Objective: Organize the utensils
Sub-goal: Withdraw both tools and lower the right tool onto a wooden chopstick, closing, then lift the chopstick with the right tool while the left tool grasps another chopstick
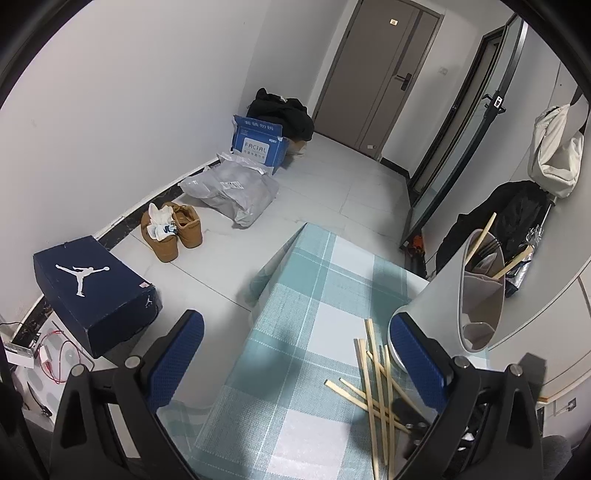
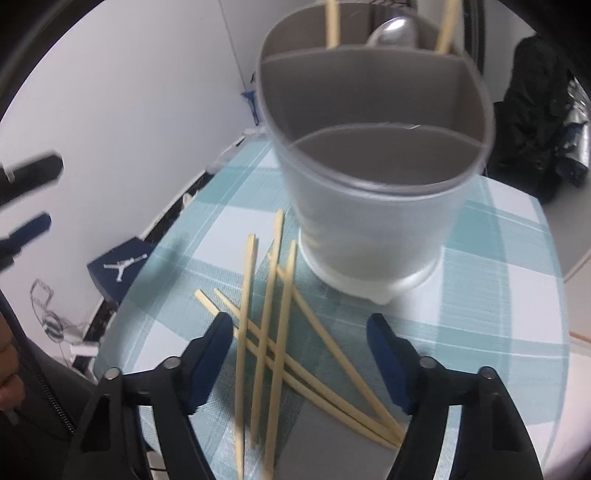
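A frosted plastic holder [image 2: 373,206], round with grey dividers, stands on a teal-and-white checked tablecloth [image 2: 498,295]. Two wooden chopsticks and a metal spoon stand in its far compartment, tops cut off. About six pale chopsticks [image 2: 273,332] lie crossed beside its base. The right gripper [image 2: 299,325] is spread above them, touching nothing. The left gripper [image 1: 295,325] is spread wide, empty.

Both wrists overlook chopsticks [image 1: 376,387]; close

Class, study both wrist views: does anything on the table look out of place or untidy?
Yes. Several chopsticks lie loose and crisscrossed on the checked tablecloth beside the utensil holder, whose near compartments look empty. Only two chopsticks and a spoon stand in its far compartment.
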`<state>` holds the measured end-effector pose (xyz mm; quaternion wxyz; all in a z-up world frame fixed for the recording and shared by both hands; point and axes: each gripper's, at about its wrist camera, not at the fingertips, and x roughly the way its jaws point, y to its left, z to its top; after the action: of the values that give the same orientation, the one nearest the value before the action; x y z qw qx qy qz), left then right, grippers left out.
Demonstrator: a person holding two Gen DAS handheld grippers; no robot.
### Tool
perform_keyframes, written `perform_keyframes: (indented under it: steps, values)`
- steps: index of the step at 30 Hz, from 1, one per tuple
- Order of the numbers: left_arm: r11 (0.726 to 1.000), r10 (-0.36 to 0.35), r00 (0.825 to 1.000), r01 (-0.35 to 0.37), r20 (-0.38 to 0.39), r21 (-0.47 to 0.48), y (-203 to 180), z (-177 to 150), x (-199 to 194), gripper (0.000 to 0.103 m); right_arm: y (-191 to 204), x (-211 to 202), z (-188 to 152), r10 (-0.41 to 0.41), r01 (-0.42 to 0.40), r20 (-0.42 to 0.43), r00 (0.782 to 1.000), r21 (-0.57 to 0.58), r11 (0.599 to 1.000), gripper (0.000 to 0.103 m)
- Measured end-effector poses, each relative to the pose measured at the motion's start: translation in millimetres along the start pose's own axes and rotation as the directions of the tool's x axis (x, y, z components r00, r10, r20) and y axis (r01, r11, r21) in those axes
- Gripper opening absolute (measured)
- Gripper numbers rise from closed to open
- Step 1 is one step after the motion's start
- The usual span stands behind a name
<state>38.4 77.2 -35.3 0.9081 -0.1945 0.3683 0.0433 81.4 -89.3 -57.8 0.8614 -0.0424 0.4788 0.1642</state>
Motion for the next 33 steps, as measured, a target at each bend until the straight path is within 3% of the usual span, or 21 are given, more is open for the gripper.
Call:
perform_keyframes:
  steps: [2,7,18,24,33]
  values:
    - [1.0,-0.002,1.0,0.002,-0.009,-0.014,2.8,0.6,2.7,0.099,0.4,6.1,-2.2,-0.007,0.007,-0.002,1.0,0.014,1.0,0.06]
    - [0.999,-0.012,0.999,0.01,-0.041,-0.052,8.2,2.7,9.9,0.099,-3.0,15.8,-4.1,-0.027,0.028,-0.019,0.999,0.037,0.999,0.027]
    - [0.996,-0.021,0.998,0.015,-0.066,-0.086,11.1,4.2,13.7,0.099,10.5,25.5,0.5,-0.034,0.032,-0.047,0.998,-0.044,0.999,0.019]
    - [0.996,-0.016,0.997,0.01,-0.07,-0.086,12.4,3.6,14.2,0.099,16.7,26.6,1.6,-0.027,0.022,-0.071,0.997,-0.082,0.996,0.005]
    - [0.996,-0.007,0.996,0.0,-0.086,-0.085,7.9,0.6,18.5,0.099,1.6,-7.2,-8.2,0.008,-0.02,-0.104,0.995,-0.107,0.994,0.004]
